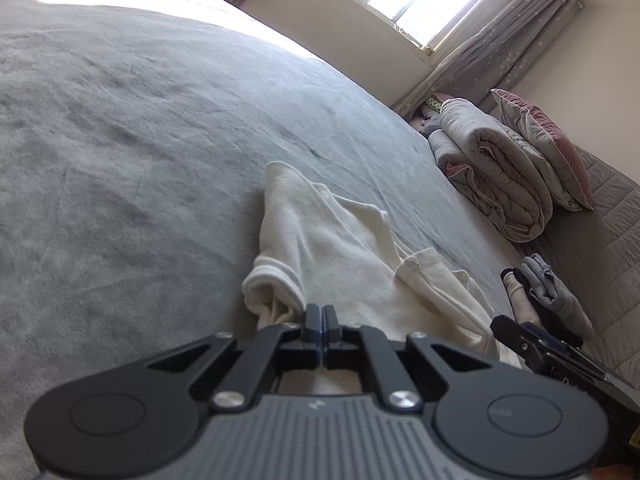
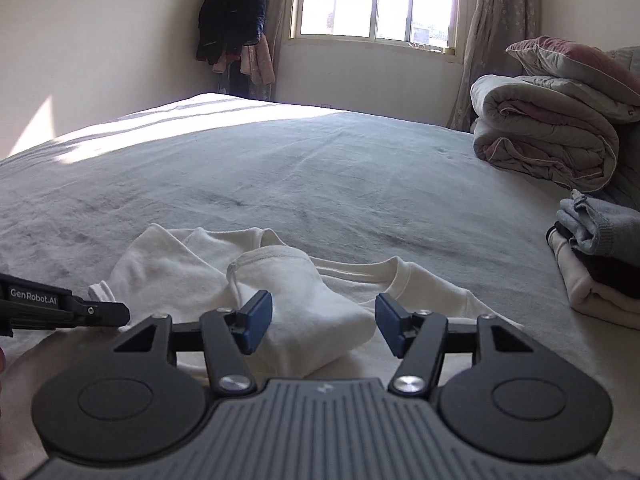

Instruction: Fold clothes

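My spread right gripper (image 2: 324,322) straddles the folded sleeve of the cream knit shirt (image 2: 304,292); left gripper (image 1: 321,322), pressed together, apparently pinches its hem.

The bed (image 2: 280,168) is covered by a grey cloth with a matt, brushed nap, and on it a cream garment (image 2: 304,304) of soft, slightly fuzzy knit cloth with stitched, ribbed hems is seen. The right gripper (image 2: 324,324) is made of matt black plastic or metal links with shiny metal rivets, a ribbed grey body and smooth blue pads (image 2: 256,320), and the same finish is shown by the left gripper (image 1: 321,320). A quilted, faintly satiny duvet (image 2: 544,132), a stack of soft knit clothes (image 2: 600,256) and thin patterned cloth curtains (image 1: 500,52) are seen beside.
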A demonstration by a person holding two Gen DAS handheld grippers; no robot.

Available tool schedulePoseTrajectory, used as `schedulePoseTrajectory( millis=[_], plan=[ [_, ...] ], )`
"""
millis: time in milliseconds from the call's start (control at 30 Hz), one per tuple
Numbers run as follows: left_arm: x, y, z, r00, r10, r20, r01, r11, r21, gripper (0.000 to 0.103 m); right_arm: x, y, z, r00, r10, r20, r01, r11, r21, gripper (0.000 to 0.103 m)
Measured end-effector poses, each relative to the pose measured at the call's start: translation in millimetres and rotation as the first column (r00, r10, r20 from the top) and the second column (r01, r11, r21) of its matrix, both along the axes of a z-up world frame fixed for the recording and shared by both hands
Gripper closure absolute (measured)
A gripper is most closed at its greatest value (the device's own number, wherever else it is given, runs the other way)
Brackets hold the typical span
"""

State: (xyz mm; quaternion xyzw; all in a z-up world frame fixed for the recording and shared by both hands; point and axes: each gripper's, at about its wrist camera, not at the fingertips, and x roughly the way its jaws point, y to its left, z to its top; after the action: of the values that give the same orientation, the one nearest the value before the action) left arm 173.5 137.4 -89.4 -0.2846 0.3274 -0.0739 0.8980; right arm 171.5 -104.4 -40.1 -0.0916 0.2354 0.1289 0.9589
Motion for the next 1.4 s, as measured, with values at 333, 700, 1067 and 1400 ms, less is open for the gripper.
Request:
schedulePoseTrajectory(
  millis=[333, 700, 1067, 1400],
  plan=[
    [0, 0, 0, 1.0, -0.003, 0.002, 0.003, 1.0, 0.004, 0.1, 16, 53, -19, 0.994, 0.093, 0.065, -0.071, 0.955, -0.287, 0.049],
    [2, -2, 0, 1.0, -0.006, 0.004, 0.006, 1.0, 0.006, 0.1, 15, 24, -17, 0.992, -0.004, 0.129, 0.047, 0.941, -0.334, 0.095],
    [0, -1, 0, 1.0, -0.01, 0.007, 0.01, 1.0, 0.014, 0.1, -11, -91, -5, 0.974, -0.222, -0.047, 0.226, 0.968, 0.113, 0.096],
    [2, 8, 15, 0.995, -0.062, -0.073, 0.061, 0.998, -0.007, 0.1, -33, -111, -7, 0.951, -0.193, -0.242, 0.237, 0.957, 0.168, 0.062]
  ],
)
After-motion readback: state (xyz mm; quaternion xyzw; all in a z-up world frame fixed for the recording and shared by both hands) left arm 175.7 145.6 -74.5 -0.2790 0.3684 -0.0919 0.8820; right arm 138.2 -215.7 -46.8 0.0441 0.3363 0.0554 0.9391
